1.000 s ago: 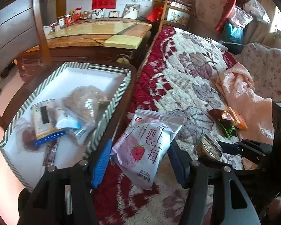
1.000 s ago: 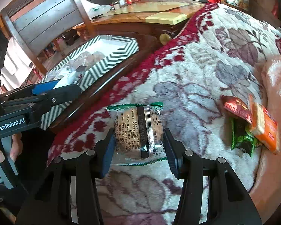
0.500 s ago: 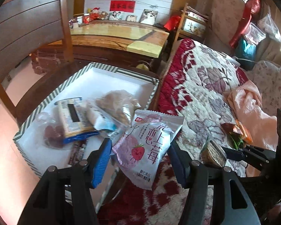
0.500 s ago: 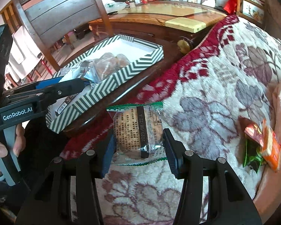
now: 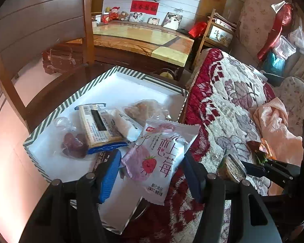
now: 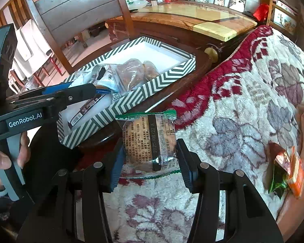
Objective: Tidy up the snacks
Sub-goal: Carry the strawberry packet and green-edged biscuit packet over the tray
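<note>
My left gripper [image 5: 152, 172] is shut on a white and pink strawberry snack bag [image 5: 160, 158], which hangs over the near right corner of the green-striped white box [image 5: 143, 77]. Several wrapped snacks [image 5: 103, 125] lie inside that box. My right gripper [image 6: 150, 162] is shut on a clear green-edged cake packet [image 6: 150, 141] above the flowered blanket [image 6: 243, 111], just right of the box [image 6: 152, 85]. The left gripper [image 6: 50, 99] also shows in the right wrist view, reaching over the box. Orange and green snack packets [image 6: 287, 172] lie on the blanket to the right.
The box stands on a dark wooden chair seat [image 5: 56, 89] with a tall slatted back [image 6: 75, 10]. A marble-topped table [image 5: 143, 38] is behind it. A pink cloth [image 5: 273, 121] lies on the blanket. A hand [image 6: 2, 158] grips the left tool.
Both grippers have moved left with their packets, from over the blanket toward the box. The strawberry bag now overlaps the box's corner, and the cake packet is nearer the box's side.
</note>
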A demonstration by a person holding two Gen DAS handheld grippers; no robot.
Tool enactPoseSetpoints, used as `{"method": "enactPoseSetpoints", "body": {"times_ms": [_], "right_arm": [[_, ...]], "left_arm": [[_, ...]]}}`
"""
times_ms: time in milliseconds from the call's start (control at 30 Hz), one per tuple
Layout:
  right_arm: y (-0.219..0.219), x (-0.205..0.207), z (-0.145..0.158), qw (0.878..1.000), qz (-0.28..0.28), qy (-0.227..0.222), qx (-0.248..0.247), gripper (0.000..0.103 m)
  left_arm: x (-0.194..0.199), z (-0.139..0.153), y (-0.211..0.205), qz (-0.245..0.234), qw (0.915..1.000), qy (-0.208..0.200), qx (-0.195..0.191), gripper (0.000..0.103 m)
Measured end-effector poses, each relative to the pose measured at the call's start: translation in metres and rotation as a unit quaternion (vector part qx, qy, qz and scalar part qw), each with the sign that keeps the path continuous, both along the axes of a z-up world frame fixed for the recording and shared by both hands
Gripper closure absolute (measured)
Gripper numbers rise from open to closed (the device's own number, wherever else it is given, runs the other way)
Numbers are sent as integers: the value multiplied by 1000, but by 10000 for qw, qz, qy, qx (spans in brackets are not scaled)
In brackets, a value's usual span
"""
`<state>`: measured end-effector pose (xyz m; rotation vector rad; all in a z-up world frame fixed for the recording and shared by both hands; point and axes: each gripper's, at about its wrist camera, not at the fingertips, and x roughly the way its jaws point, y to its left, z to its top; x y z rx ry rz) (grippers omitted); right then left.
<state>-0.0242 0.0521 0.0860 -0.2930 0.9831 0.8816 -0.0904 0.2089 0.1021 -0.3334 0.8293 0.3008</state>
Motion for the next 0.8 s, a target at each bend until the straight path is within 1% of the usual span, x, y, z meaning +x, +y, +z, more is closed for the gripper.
{"method": "enactPoseSetpoints", "body": {"times_ms": [333, 633, 800], "right_arm": [[28, 2, 6, 9997, 245, -18, -24, 54], [57, 6, 10, 9989, 458, -38, -40, 54], [72, 10, 11, 9985, 546, -17, -24, 54]], "left_arm": [[-5, -4, 19, 248, 9996, 6, -124, 40], [-12, -9, 43, 580, 9979, 2, -292, 40], [-16, -11, 54, 742, 9967, 11, -321, 40]]}}
